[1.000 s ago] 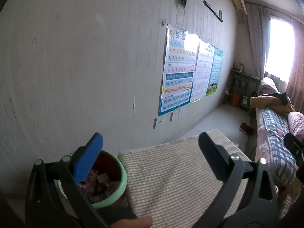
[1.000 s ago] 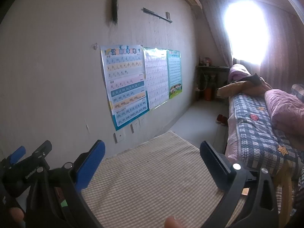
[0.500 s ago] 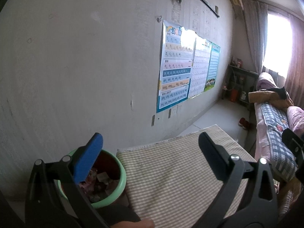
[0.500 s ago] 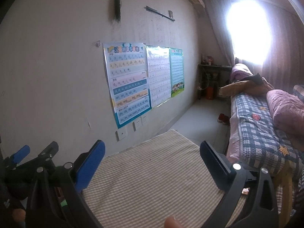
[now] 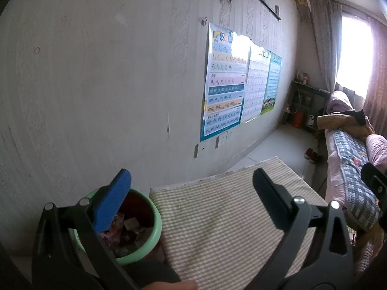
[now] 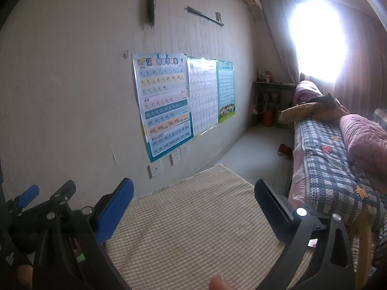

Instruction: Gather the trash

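A green-rimmed bin (image 5: pixel 154 227) stands against the wall at the left end of a table covered with a checked cloth (image 5: pixel 217 217). Crumpled wrappers (image 5: pixel 130 232) lie inside it. My left gripper (image 5: pixel 191 186) is open and holds nothing; its blue left finger overlaps the bin's near rim in the left wrist view. My right gripper (image 6: pixel 193 193) hangs open above the bare cloth (image 6: pixel 193 229), also holding nothing. The left gripper (image 6: pixel 43 200) shows at the left edge of the right wrist view. No loose trash shows on the cloth.
A wall with three learning posters (image 6: pixel 167 106) runs along the table's far side. A bed (image 6: pixel 333 157) with a checked blanket and pink bedding stands to the right. Red shoes (image 6: pixel 284 150) lie on the floor beyond the table. A bright window (image 6: pixel 316 31) is at the back.
Both views have drifted slightly, so the posters sit a little higher and further right in frame. Both grippers stay open and hold nothing; the bin keeps its place.
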The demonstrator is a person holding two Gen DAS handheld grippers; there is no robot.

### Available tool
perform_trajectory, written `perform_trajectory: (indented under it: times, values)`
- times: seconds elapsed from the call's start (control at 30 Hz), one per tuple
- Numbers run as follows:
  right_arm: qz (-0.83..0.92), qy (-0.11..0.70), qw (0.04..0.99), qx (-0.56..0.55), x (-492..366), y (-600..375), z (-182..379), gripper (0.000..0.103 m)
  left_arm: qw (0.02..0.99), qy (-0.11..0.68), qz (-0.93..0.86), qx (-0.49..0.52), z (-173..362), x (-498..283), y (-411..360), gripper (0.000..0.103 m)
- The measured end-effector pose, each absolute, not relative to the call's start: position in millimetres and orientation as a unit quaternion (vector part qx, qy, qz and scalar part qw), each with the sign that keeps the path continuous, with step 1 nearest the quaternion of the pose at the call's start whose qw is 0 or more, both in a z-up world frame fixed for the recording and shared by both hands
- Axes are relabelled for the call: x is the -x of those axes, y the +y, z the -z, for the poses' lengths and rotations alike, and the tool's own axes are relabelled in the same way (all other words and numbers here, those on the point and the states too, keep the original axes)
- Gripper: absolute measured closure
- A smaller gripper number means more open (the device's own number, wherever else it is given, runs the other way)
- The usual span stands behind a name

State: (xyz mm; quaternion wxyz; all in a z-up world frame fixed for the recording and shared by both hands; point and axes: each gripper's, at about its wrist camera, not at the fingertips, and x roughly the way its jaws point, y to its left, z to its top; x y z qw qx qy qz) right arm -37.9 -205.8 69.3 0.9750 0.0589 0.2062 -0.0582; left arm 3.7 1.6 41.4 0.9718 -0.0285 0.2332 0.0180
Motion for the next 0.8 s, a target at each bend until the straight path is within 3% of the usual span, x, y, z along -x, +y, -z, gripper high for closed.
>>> perform_trajectory:
  times: [0.53, 0.67, 0.8]
  values:
    - [0.055, 0.235, 0.968, -0.067, 24, -205, -49, 0.007, 0.968, 0.250, -0.018, 0.019, -27, -10, 2, 0.005]
    - [0.063, 0.278, 0.955, -0.082, 6, -215, -13, 0.007, 0.960, 0.277, -0.028, 0.026, -11, -20, 9, 0.005]
    - [0.111, 0.346, 0.927, -0.095, -18, -242, 62, 0.007, 0.955, 0.296, -0.014, 0.015, 15, -24, 17, 0.005]
